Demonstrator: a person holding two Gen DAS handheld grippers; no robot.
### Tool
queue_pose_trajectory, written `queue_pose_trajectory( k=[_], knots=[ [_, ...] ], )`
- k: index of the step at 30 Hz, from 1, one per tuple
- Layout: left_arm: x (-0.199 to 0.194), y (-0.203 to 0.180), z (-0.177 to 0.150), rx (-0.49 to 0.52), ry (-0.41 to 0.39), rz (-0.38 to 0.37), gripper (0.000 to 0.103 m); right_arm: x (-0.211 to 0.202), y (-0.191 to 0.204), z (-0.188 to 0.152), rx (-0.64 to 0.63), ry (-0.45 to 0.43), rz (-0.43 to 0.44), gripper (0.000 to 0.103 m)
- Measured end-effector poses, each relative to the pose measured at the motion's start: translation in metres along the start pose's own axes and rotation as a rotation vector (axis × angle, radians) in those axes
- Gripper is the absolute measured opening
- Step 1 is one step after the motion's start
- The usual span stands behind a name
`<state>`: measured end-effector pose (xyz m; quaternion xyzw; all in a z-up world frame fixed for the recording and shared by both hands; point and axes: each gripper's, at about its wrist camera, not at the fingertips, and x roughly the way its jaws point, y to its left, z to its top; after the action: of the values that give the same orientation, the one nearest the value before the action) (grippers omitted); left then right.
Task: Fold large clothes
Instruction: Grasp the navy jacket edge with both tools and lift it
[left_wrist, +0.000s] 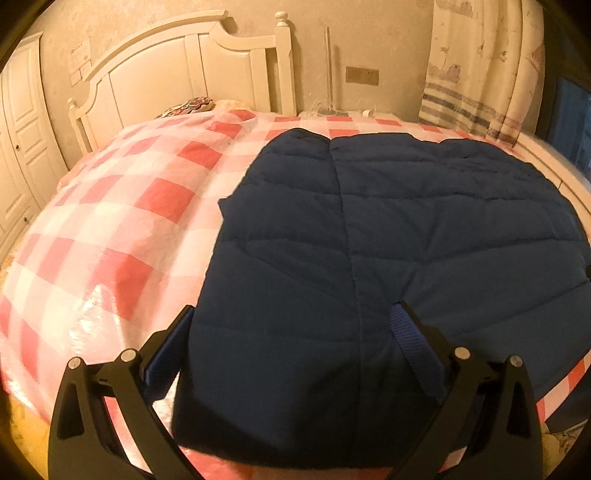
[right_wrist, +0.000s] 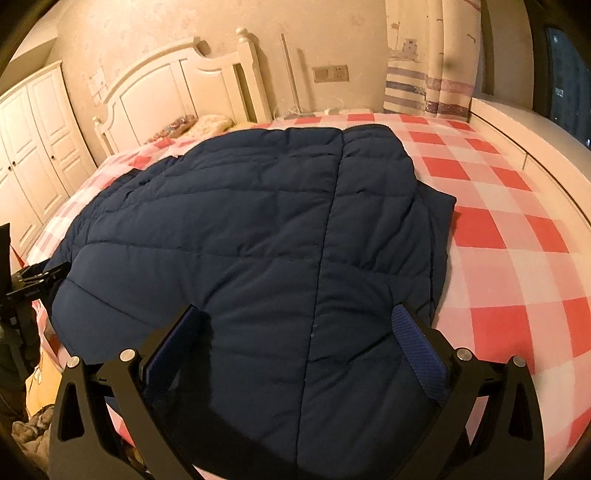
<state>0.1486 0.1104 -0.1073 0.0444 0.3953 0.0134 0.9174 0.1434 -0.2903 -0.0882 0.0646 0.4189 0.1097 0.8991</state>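
A dark navy quilted jacket (left_wrist: 388, 229) lies spread flat on the red-and-white checked bed cover (left_wrist: 122, 229), with a seam running down its middle. My left gripper (left_wrist: 295, 319) is open and hovers over the jacket's near left part, its blue-padded fingers (left_wrist: 413, 339) wide apart and nothing between them. In the right wrist view the same jacket (right_wrist: 258, 229) fills the centre. My right gripper (right_wrist: 295, 314) is also open above the jacket's near edge. The left gripper's black body (right_wrist: 29, 282) shows at the far left beside the jacket's edge.
A white headboard (left_wrist: 192, 70) and a patterned pillow (left_wrist: 192, 105) are at the far end of the bed. White wardrobe doors (right_wrist: 33, 147) stand on the left. A striped curtain (right_wrist: 424, 74), dark window (right_wrist: 569, 74) and white ledge (right_wrist: 524, 129) line the right side. Checked cover (right_wrist: 517, 221) lies bare right of the jacket.
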Motion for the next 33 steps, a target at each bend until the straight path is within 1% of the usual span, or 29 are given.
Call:
queue_pose_trajectory(
  k=[1,2,3,4,5,6,7,8,9,11,12,14,16,17,18,19,21,24,30,32,33],
  knots=[
    [-0.005,-0.001,0.004,0.01,-0.003,0.013,0.101,-0.003,0.002,0.003,-0.004,0.025,-0.013,0.098],
    [-0.011,-0.004,0.012,0.026,-0.026,0.017,0.101,-0.005,0.005,0.011,-0.017,0.055,-0.033,0.098],
    [-0.018,-0.005,0.018,0.037,-0.049,0.018,0.101,-0.009,0.006,0.018,-0.028,0.059,-0.054,0.098],
    [-0.025,-0.009,0.032,0.053,-0.082,0.028,0.101,-0.013,0.008,0.028,-0.041,0.039,-0.072,0.098],
    [-0.028,-0.012,0.044,0.061,-0.106,0.042,0.101,-0.018,0.011,0.042,-0.051,0.006,-0.072,0.098],
    [-0.032,-0.017,0.063,0.068,-0.142,0.059,0.101,-0.02,0.013,0.056,-0.056,-0.021,-0.072,0.098],
    [-0.032,-0.02,0.08,0.07,-0.167,0.055,0.101,-0.021,0.014,0.068,-0.06,-0.043,-0.079,0.098],
    [-0.029,-0.022,0.092,0.069,-0.175,0.047,0.101,-0.019,0.016,0.079,-0.066,-0.061,-0.083,0.098],
    [-0.019,-0.025,0.11,0.07,-0.166,0.05,0.101,-0.013,0.018,0.097,-0.078,-0.079,-0.081,0.098],
    [0.017,-0.028,0.142,0.056,-0.099,0.07,0.101,0.007,0.019,0.122,-0.077,-0.067,-0.084,0.098],
    [0.031,-0.029,0.15,0.048,-0.075,0.083,0.101,0.024,0.015,0.136,-0.057,-0.037,-0.095,0.098],
    [0.065,-0.028,0.161,0.037,-0.027,0.117,0.101,0.05,0.006,0.149,-0.03,0.004,-0.122,0.098],
    [0.094,-0.028,0.157,0.047,0.022,0.148,0.101,0.086,-0.011,0.151,0.004,0.08,-0.171,0.098],
    [0.105,-0.029,0.153,0.055,0.046,0.154,0.101,0.105,-0.022,0.144,0.029,0.135,-0.174,0.099],
    [0.126,-0.027,0.144,0.057,0.121,0.142,0.101,0.113,-0.031,0.137,0.07,0.158,-0.133,0.099],
    [0.131,-0.025,0.144,0.043,0.141,0.128,0.101,0.114,-0.04,0.133,0.118,0.143,-0.086,0.099],
    [0.133,-0.02,0.144,0.023,0.14,0.118,0.101,0.111,-0.045,0.132,0.138,0.124,-0.069,0.099],
    [0.136,-0.02,0.142,0.024,0.144,0.119,0.101,0.111,-0.041,0.13,0.119,0.117,-0.089,0.099],
    [0.134,-0.022,0.142,0.027,0.135,0.128,0.101,0.11,-0.044,0.129,0.134,0.104,-0.069,0.099],
    [0.134,-0.022,0.142,0.025,0.137,0.127,0.101,0.11,-0.045,0.131,0.136,0.113,-0.061,0.098],
    [0.132,-0.022,0.14,0.024,0.136,0.127,0.101,0.101,-0.045,0.13,0.142,0.102,-0.062,0.098]
  ],
)
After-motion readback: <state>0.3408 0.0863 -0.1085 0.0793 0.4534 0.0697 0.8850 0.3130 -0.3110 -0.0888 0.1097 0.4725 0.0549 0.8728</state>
